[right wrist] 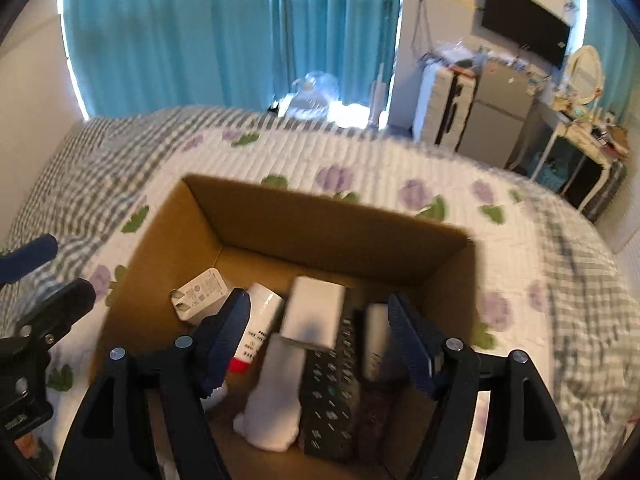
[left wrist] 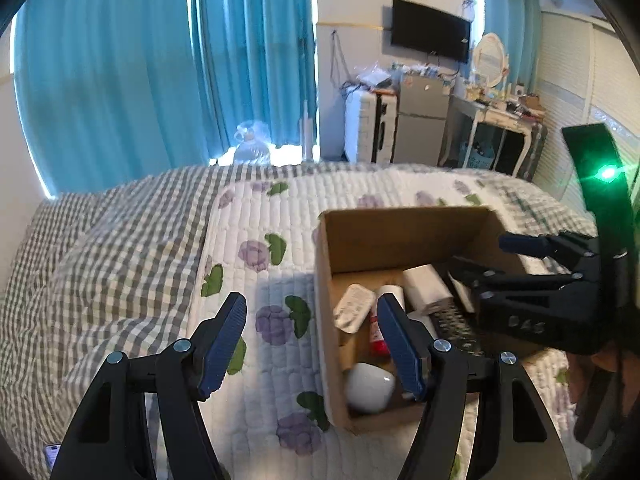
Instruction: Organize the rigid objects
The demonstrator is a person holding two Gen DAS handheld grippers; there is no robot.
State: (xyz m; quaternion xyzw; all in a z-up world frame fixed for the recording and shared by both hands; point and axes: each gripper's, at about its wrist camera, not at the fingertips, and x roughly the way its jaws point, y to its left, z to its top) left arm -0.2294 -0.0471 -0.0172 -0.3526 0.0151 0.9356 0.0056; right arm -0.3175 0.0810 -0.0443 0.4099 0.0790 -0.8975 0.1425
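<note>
An open cardboard box point(left wrist: 400, 236) point(right wrist: 320, 220) sits on the bed. It holds a white plug charger point(right wrist: 200, 292), a white tube with a red cap point(right wrist: 256, 328), a white block point(right wrist: 314, 312), a black remote point(right wrist: 332, 384), a white cloth-like item point(right wrist: 276, 396) and a white rounded case point(left wrist: 370, 386). My left gripper point(left wrist: 312, 344) is open and empty over the box's left wall. My right gripper point(right wrist: 320, 344) is open and empty above the box contents; it also shows in the left wrist view point(left wrist: 488, 256).
The bed has a floral quilt point(left wrist: 260, 216) and a grey checked blanket point(left wrist: 100, 260). Blue curtains point(left wrist: 160, 60) hang behind. A fridge point(left wrist: 420, 116), a cluttered dressing table point(left wrist: 500, 120) and a wall TV point(left wrist: 430, 36) stand beyond the bed.
</note>
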